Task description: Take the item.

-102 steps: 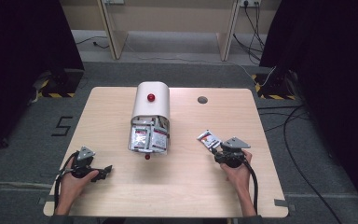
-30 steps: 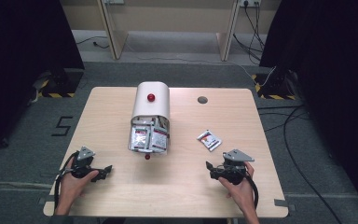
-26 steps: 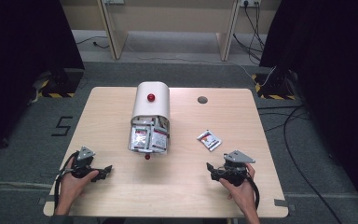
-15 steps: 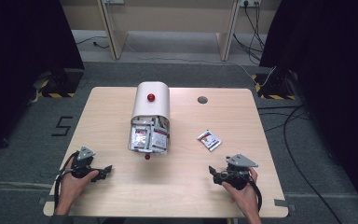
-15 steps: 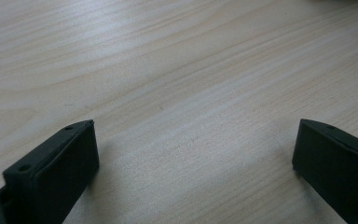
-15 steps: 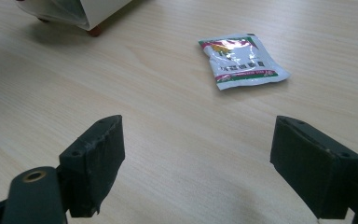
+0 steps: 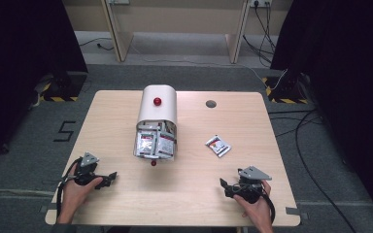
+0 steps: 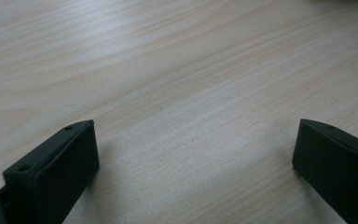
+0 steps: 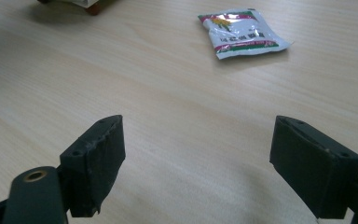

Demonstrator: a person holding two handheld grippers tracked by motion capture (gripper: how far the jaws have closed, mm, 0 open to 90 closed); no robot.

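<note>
A white container (image 7: 156, 112) with a red knob lies on its side at the table's middle, and several sachets (image 7: 154, 144) fill its open mouth. One white and red sachet (image 7: 218, 145) (image 9: 241, 33) lies alone on the wood to the right of it. My right gripper (image 7: 226, 185) (image 9: 214, 158) rests near the front right edge, open and holding nothing, well short of that sachet. At the front left my left gripper (image 7: 108, 177) (image 8: 196, 163) sits open over bare wood.
The light wooden table (image 7: 102, 116) has a round cable hole (image 7: 211, 103) at the back right. A small red knob (image 7: 153, 163) lies just in front of the container. Cables trail on the floor to the right of the table.
My right gripper, earlier by the lone sachet, has left it on the table and drawn back toward the front edge. The left gripper has stayed still.
</note>
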